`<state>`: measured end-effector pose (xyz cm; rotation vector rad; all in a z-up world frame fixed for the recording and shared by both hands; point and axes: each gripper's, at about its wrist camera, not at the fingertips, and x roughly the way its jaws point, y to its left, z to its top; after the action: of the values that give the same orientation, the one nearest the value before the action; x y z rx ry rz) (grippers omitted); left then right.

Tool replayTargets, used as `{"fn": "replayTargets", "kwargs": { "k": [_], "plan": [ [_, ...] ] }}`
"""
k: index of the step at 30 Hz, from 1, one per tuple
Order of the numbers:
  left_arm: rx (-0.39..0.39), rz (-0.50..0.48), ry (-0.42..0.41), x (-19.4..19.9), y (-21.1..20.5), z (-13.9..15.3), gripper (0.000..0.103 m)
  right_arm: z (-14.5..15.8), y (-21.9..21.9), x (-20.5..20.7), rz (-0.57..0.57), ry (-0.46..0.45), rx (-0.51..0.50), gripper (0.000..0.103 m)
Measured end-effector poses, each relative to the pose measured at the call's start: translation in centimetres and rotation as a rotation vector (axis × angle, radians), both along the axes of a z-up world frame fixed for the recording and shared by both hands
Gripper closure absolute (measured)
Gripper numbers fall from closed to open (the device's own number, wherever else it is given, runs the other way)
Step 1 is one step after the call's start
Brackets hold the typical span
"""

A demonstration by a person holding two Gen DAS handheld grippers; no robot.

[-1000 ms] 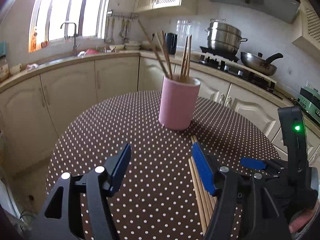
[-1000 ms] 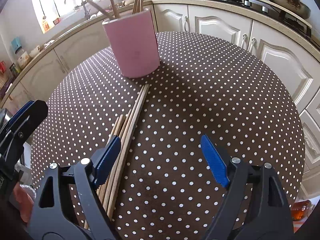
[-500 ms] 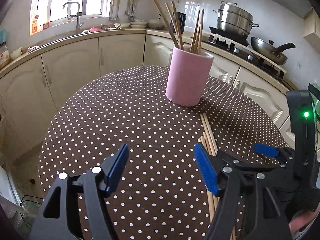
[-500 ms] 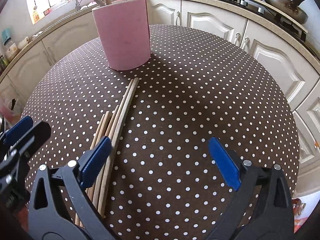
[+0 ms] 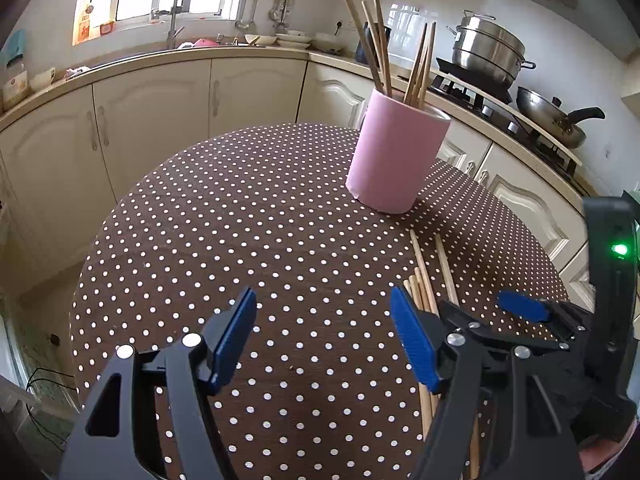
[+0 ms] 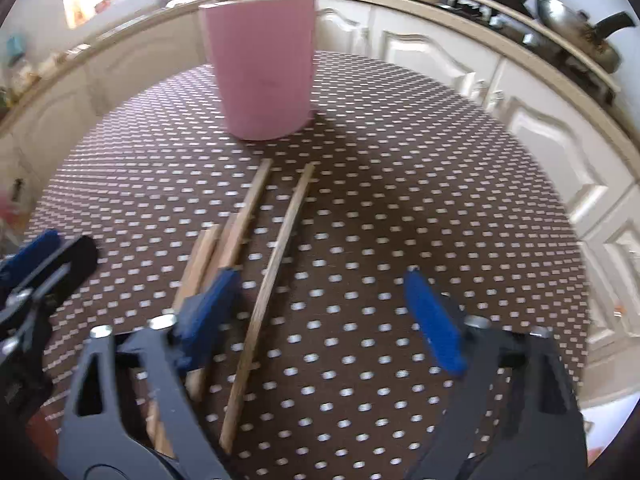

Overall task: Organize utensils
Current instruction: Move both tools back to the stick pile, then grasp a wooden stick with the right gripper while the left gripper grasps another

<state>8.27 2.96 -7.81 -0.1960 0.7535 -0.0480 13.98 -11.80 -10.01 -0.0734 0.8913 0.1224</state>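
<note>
A pink cup [image 5: 396, 152] with several chopsticks [image 5: 380, 40] upright in it stands at the far side of the round dotted table [image 5: 240, 240]; it also shows in the right wrist view [image 6: 264, 68]. Loose wooden chopsticks [image 6: 236, 236] lie on the cloth in front of it. One chopstick [image 6: 272, 276] lies apart from the bundle, between the fingers of my right gripper [image 6: 320, 316], which is open and low over the table. My left gripper [image 5: 324, 336] is open and empty, left of the chopsticks [image 5: 422, 280].
Kitchen cabinets and a counter [image 5: 160, 60] curve around the table. A stove with a steel pot [image 5: 488, 52] and a wok [image 5: 552, 116] stands at the back right. The right gripper also shows in the left wrist view [image 5: 520, 308].
My right gripper has moved left and down over the chopsticks. One chopstick has separated from the bundle and now lies between its fingers. My left gripper has shifted slightly left.
</note>
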Motion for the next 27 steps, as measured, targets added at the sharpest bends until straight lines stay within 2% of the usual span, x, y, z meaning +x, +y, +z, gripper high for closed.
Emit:
{"fn": "replayTargets", "kwargs": {
  "k": [1,3,5,10,15,18,22,27],
  "plan": [
    [0.001,-0.001,0.002,0.0,0.0,0.0,0.035,0.2,0.2,-0.4,0.032,-0.010,0.006,0.074],
    [0.011,-0.003,0.004,-0.1,-0.1,0.0,0.035,0.4,-0.1,-0.7,0.048,-0.010,0.037,0.092],
    [0.011,-0.008,0.015,0.0,-0.1,0.0,0.035,0.4,-0.9,-0.8,0.037,-0.002,0.083,0.093],
    [-0.046,-0.070,0.071,0.4,-0.3,-0.1,0.035,0.4,-2.5,-1.3,0.033,0.014,0.159,0.096],
    [-0.025,-0.157,0.158,1.3,-1.7,-0.6,0.035,0.4,-3.2,-2.2,0.028,0.020,0.208,0.096],
    [0.013,-0.183,0.212,1.8,-2.7,-1.1,0.035,0.3,-3.7,-2.8,0.024,0.024,0.243,0.096],
    [0.090,-0.190,0.226,2.2,-4.3,-1.2,0.035,0.0,-5.0,-2.8,0.020,0.030,0.291,0.097],
    [0.177,-0.156,0.241,2.9,-5.8,-1.3,0.033,0.2,-4.8,-3.0,0.020,0.030,0.290,0.097]
  ]
}}
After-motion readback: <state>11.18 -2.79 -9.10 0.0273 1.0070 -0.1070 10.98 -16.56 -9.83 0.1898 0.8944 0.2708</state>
